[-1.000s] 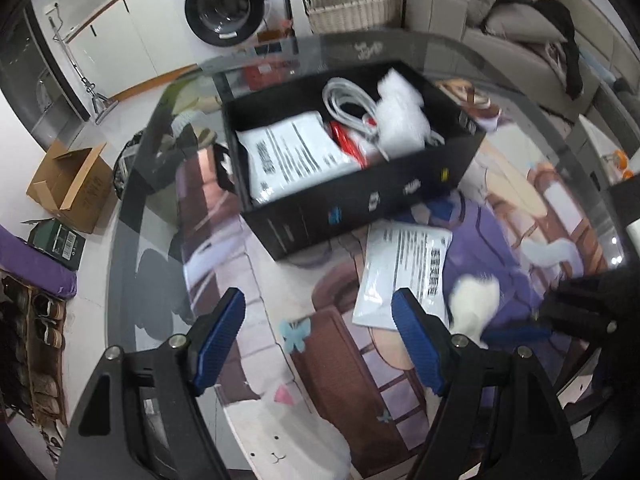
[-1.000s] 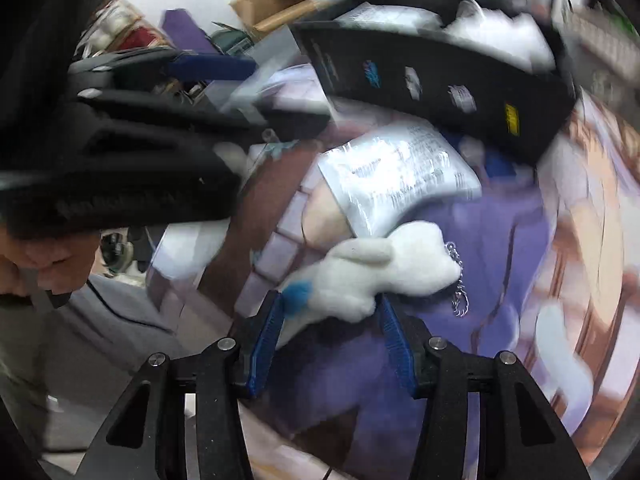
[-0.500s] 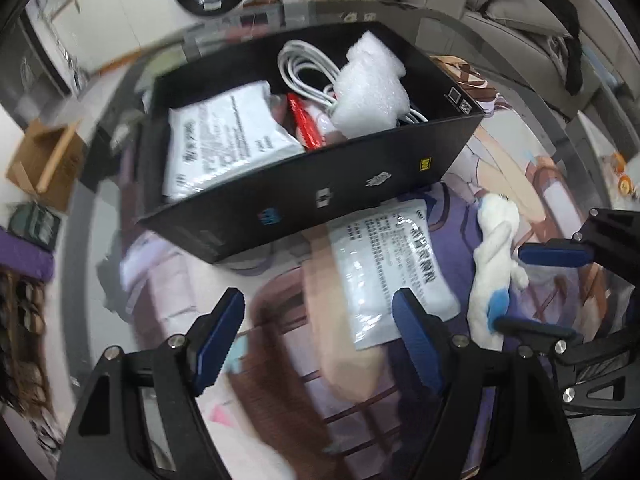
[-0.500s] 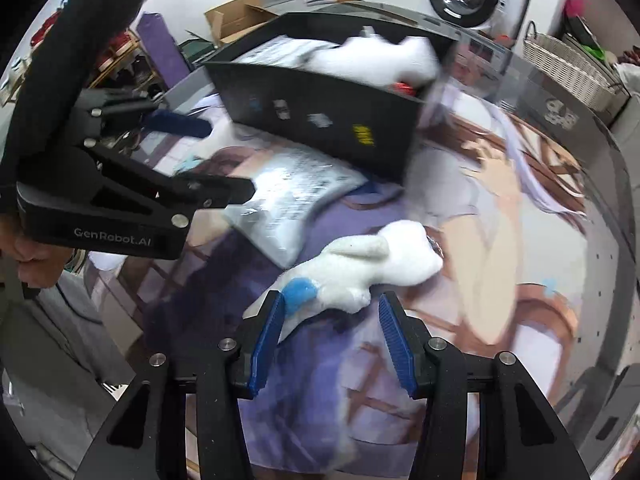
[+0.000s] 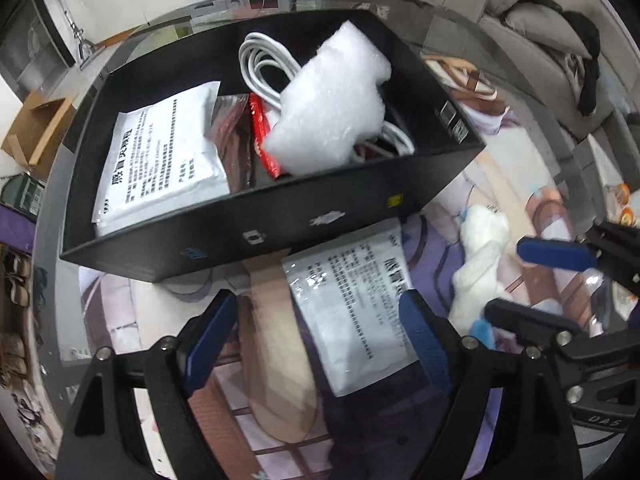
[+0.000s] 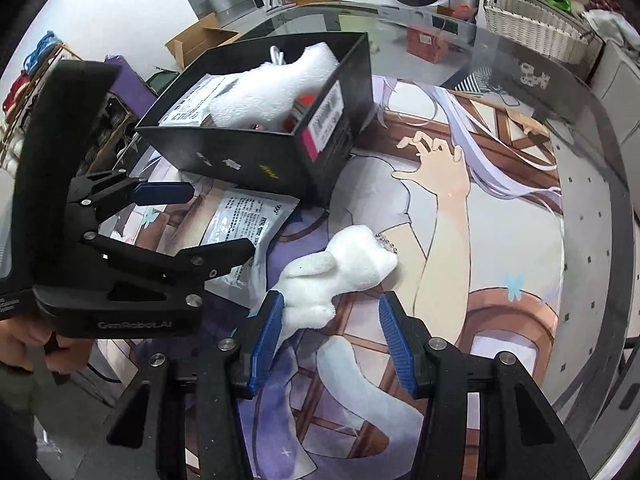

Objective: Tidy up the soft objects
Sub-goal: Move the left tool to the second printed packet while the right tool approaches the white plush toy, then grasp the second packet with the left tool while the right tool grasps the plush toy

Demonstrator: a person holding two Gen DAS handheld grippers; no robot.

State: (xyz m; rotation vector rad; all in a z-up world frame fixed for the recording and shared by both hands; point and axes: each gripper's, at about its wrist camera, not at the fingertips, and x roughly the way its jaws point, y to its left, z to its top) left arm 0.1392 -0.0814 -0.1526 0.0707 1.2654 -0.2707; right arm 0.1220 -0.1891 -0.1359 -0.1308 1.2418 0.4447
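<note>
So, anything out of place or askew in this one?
Two soft items lie outside the black box: the white plush toy on the printed mat between the open right gripper fingers, and a flat printed pouch against the box's front wall. Nothing looks spilled or damaged.

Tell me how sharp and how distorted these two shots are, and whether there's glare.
Left wrist view: strong fisheye bending, dark corners, the box fairly sharp, the plush and mat edges smeared, glare on the packet. Right wrist view: the same bending, sharper overall, with reflections on the glass table rim.
</note>
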